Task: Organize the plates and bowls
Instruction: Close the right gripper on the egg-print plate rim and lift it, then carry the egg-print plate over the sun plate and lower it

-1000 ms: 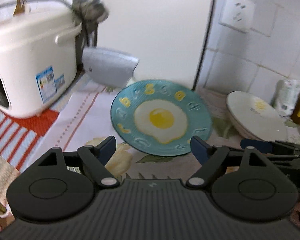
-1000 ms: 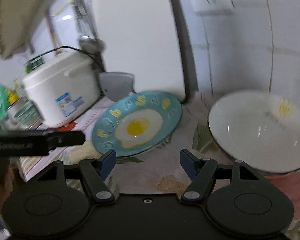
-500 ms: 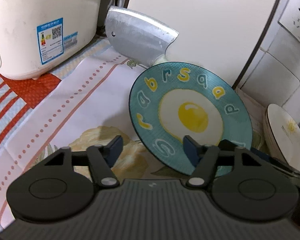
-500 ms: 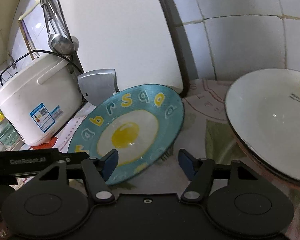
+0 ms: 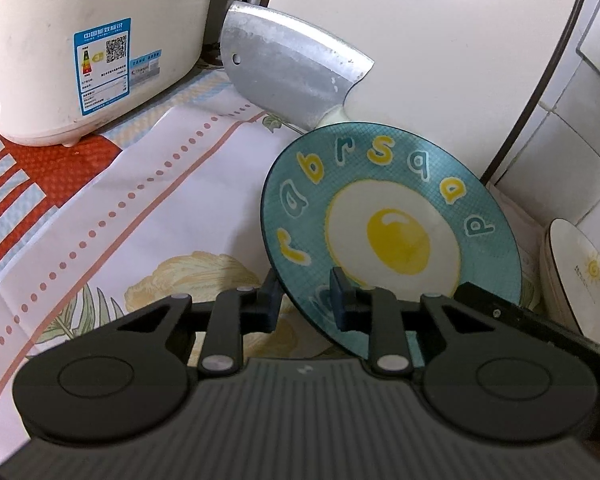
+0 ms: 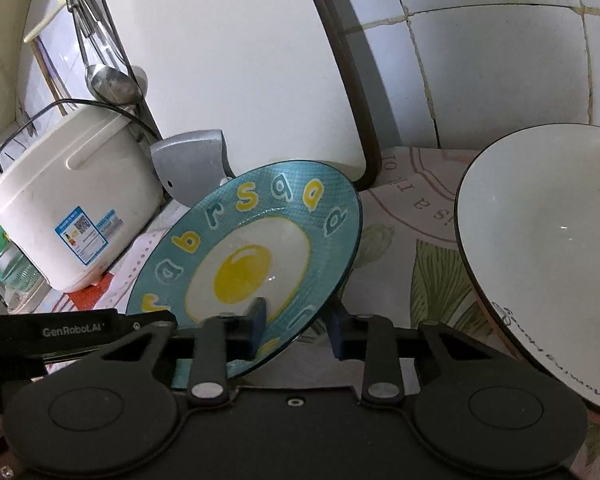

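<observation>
**Observer:** How far along are you?

**Operator:** Early, I judge. The teal egg plate (image 5: 388, 236) stands tilted on the worktop (image 5: 148, 216), its back near the white cutting board (image 5: 420, 48) and the cleaver (image 5: 288, 68). My left gripper (image 5: 306, 300) has its jaws closing across the plate's lower rim, one finger on each face. My right gripper (image 6: 296, 326) does the same on the other lower edge; whether the pads press yet, I cannot tell.

**Observer:** And the rest?

**Operator:** The white bowl (image 6: 548, 256) leans to the right, untouched. Nothing is stacked yet; I think the plate needs lifting and placing, then the bowl.
</observation>
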`<state>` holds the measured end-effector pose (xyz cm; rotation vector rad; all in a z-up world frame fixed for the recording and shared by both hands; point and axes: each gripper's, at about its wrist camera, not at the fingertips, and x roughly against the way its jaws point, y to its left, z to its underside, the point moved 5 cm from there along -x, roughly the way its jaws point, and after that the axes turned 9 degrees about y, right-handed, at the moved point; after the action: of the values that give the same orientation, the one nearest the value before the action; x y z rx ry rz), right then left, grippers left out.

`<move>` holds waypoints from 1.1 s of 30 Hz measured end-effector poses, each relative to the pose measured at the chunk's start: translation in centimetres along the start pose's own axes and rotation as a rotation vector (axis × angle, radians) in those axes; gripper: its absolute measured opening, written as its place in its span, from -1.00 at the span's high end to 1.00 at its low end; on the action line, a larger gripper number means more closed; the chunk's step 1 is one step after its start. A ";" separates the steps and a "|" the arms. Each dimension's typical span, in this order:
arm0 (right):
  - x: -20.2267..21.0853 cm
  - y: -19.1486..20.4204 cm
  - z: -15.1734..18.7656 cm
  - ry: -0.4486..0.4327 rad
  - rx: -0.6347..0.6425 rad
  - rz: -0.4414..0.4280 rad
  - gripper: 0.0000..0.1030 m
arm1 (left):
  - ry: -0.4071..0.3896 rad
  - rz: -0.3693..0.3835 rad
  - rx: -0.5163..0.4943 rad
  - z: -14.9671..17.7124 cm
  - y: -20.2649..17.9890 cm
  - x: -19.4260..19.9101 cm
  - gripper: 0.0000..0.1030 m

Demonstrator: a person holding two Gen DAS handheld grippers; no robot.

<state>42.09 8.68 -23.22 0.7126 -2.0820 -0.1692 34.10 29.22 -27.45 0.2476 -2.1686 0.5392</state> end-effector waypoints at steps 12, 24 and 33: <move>5.8 0.3 1.1 0.009 -0.028 -0.014 0.52 | 0.021 0.042 -0.035 3.2 -1.7 5.5 0.56; 15.8 -0.3 2.2 -0.055 -0.024 -0.050 0.52 | -0.030 0.088 -0.142 4.9 -7.4 14.2 0.56; 23.0 -4.4 3.0 -0.123 -0.046 0.008 0.52 | -0.027 0.173 -0.193 6.8 -13.9 16.8 0.56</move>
<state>31.69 -8.02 -10.08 0.6813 -2.1905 -0.2617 24.09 14.01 -13.70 -0.0382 -2.2636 0.4208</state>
